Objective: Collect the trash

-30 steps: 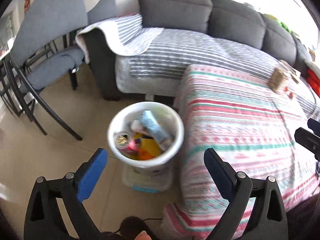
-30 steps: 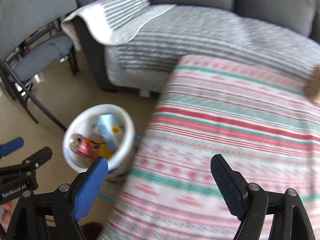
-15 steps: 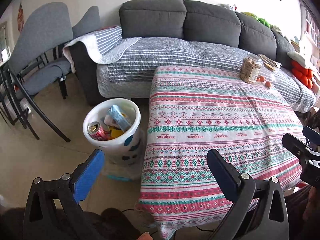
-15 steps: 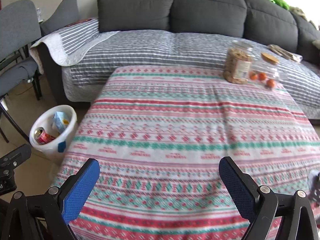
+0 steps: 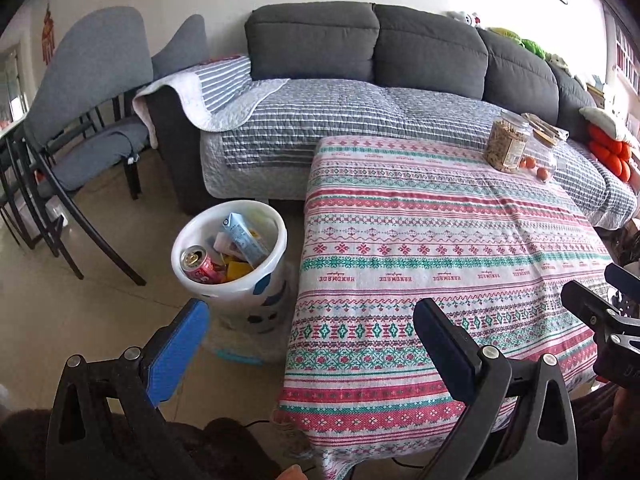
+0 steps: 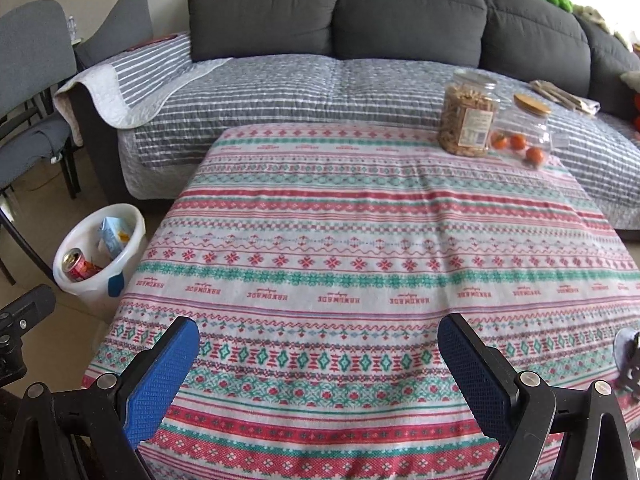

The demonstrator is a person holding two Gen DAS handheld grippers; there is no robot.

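Trash bin (image 5: 264, 280) sat beside the surface (image 6: 360, 240), holding a can (image 5: 198, 264). I noted left hand-held gripper (image 5: 312, 324) and right hand-held gripper (image 6: 318, 340) both wide, empty.

I count one white trash bin (image 5: 236, 284), one red soda can (image 5: 198, 266), one carton (image 5: 244, 238), two jars (image 6: 468, 120), three oranges (image 6: 518, 143).

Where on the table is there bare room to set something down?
The tablecloth is bare from its near edge up to the jar and clear bag of tomatoes, which crowd the far right corner. The far left corner is free. The bin beside the table is nearly full.
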